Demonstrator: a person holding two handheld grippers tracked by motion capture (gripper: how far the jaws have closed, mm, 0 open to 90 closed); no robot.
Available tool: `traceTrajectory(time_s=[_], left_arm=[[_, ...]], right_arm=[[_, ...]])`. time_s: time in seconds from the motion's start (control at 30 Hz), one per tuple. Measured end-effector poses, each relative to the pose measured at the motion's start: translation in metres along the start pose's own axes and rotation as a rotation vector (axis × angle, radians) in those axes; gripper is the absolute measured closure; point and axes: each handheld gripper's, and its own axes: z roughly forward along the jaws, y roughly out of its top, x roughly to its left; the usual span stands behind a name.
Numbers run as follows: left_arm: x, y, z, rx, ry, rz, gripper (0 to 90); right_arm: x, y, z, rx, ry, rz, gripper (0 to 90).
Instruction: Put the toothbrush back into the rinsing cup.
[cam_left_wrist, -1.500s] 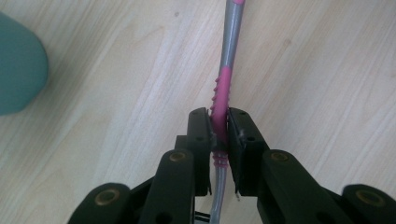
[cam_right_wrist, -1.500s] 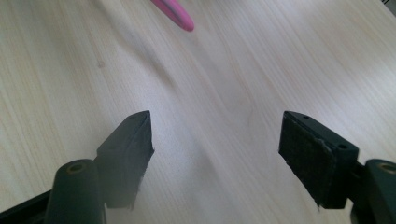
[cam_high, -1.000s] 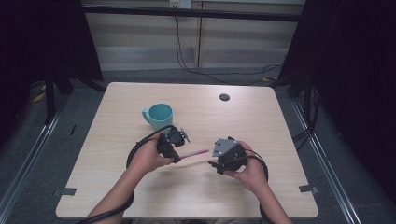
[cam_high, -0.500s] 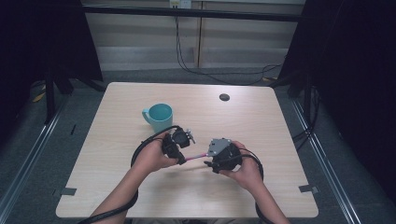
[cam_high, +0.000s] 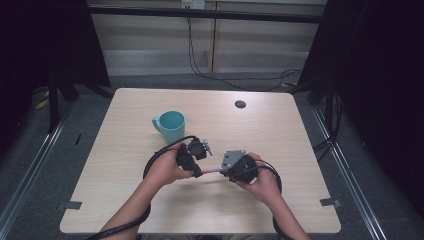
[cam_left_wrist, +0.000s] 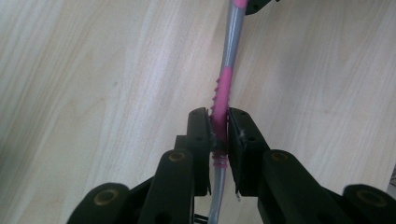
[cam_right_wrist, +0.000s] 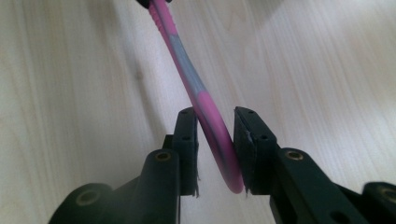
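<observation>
A pink and grey toothbrush (cam_high: 212, 170) hangs just above the wooden table (cam_high: 300, 150), between my two grippers. My left gripper (cam_left_wrist: 218, 122) is shut on the ribbed pink section of it (cam_left_wrist: 223, 88), and the brush runs away toward the other gripper. My right gripper (cam_right_wrist: 215, 128) is open, its jaws on either side of the pink handle end (cam_right_wrist: 212, 121), which slants across the gap and leans on the right-hand jaw. In the high view the left gripper (cam_high: 199, 171) and the right gripper (cam_high: 224, 171) face each other near the table's front middle.
A teal mug (cam_high: 170, 126) stands behind the left hand, toward the table's middle left. A small dark round disc (cam_high: 240, 104) lies near the far edge. Cables loop from both grippers around the forearms.
My right gripper has moved left toward the left one and now has its jaws around the toothbrush's free end. The left gripper has kept its hold, shifting slightly.
</observation>
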Motion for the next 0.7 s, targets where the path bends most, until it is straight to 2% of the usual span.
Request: traceTrajectory(time_s=[0.1,0.27,0.4,0.5,0.6,0.63,0.7], left_arm=[[0.001,0.001,-0.002,-0.014,0.015,0.011,78.8],[0.005,-0.001,-0.004,-0.037,0.024,-0.003,76.5],[0.007,-0.003,-0.001,-0.091,0.025,-0.012,73.7],[0.01,-0.004,-0.003,-0.145,0.061,-0.023,59.6],[0.013,-0.003,-0.01,-0.176,0.078,-0.066,44.3],[0.013,-0.004,-0.012,-0.183,0.083,-0.054,43.3],[0.012,-0.005,-0.015,-0.197,0.099,-0.076,40.2]], right_arm=[[0.001,-0.001,0.0,0.015,0.007,-0.018,75.8],[0.005,0.0,0.002,0.037,0.036,-0.058,81.3],[0.005,0.0,0.002,0.03,0.035,-0.063,81.5],[0.004,-0.001,0.0,0.037,0.033,-0.078,81.6],[0.003,-0.003,-0.001,0.039,0.029,-0.059,81.6],[0.002,-0.004,-0.001,0.043,0.031,-0.046,81.6],[-0.001,-0.008,-0.001,0.044,0.023,-0.022,81.6]])
